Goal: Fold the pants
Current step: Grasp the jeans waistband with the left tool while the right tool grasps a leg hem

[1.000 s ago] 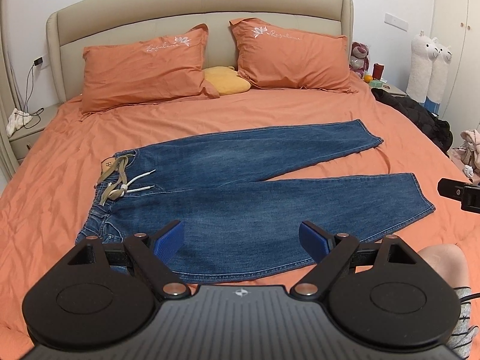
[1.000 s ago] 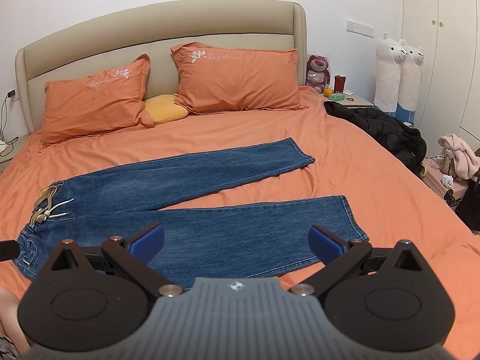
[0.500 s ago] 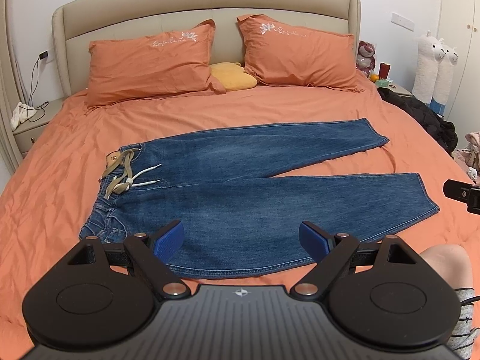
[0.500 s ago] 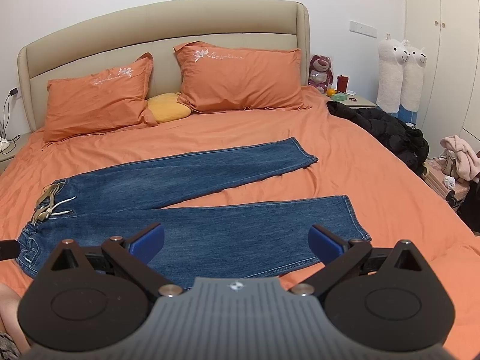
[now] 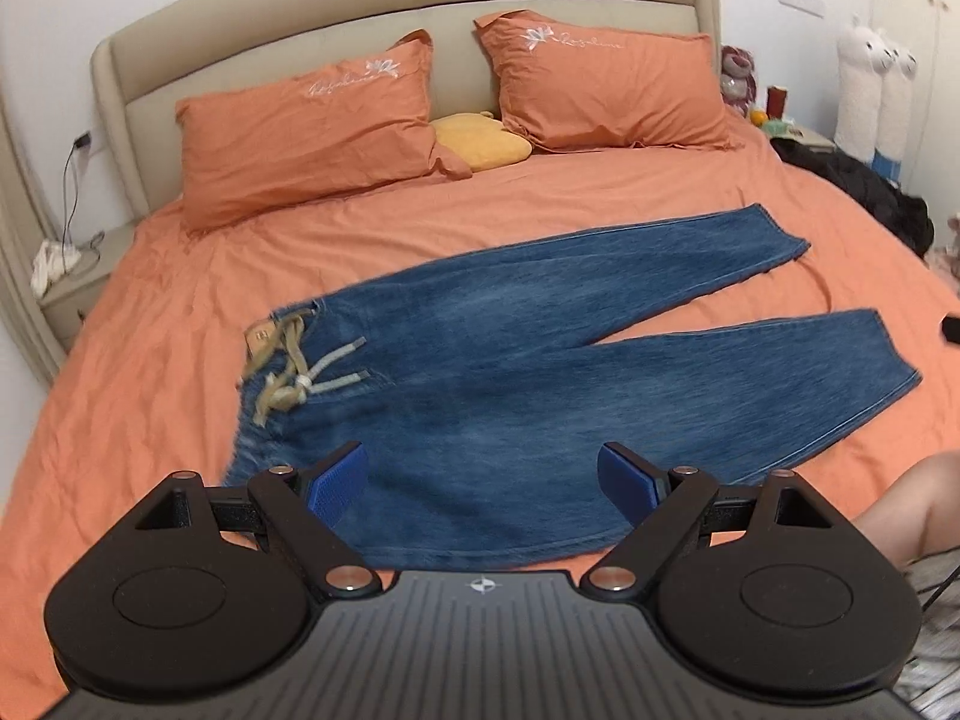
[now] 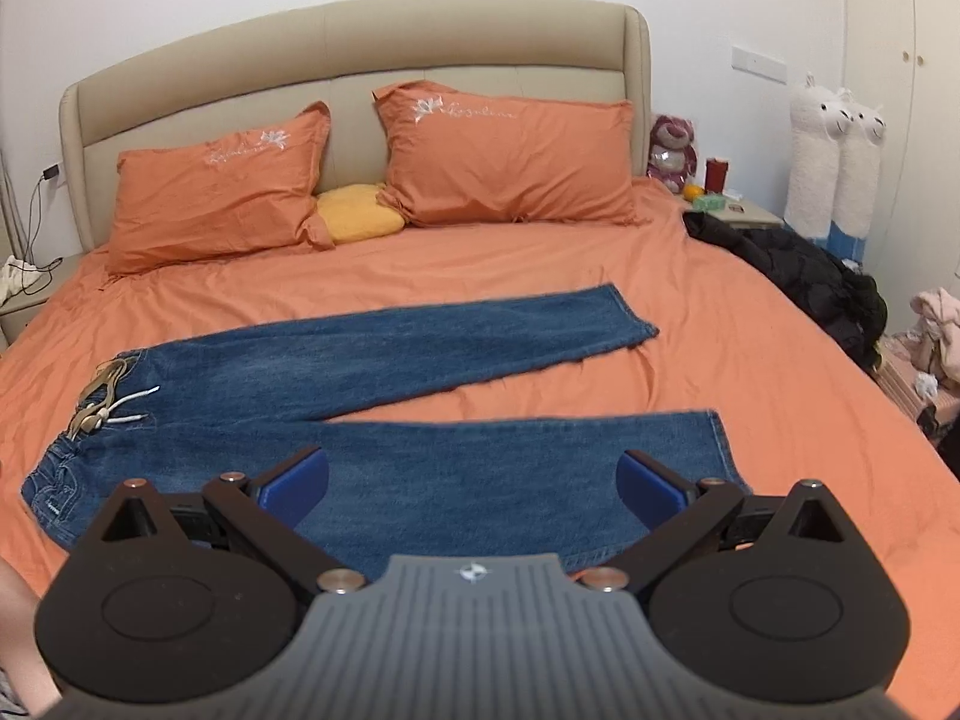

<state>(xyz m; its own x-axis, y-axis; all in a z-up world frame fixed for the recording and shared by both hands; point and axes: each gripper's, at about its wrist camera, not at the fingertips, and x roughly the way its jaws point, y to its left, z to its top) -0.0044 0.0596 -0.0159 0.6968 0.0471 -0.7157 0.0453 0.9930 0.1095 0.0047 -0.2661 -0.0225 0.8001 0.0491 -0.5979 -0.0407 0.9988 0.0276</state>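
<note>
Blue denim pants point(image 5: 540, 372) point(image 6: 390, 420) lie flat on the orange bed, waistband with tan drawstring point(image 5: 288, 372) point(image 6: 99, 396) to the left, both legs spread apart toward the right. My left gripper point(image 5: 483, 480) hovers open above the near edge of the pants close to the waist, nothing between its blue pads. My right gripper point(image 6: 474, 483) is open too, held over the nearer leg short of its hem point(image 6: 723, 444).
Two orange pillows point(image 5: 312, 126) point(image 6: 510, 162) and a yellow cushion point(image 6: 360, 219) rest against the beige headboard. A black jacket point(image 6: 804, 276) lies at the bed's right edge. Bedside tables flank the bed. A person's knee point(image 5: 906, 510) shows at the right.
Both grippers have moved forward and lower toward the pants, which now look larger. The left view has swung a little to the left. Both stay open.
</note>
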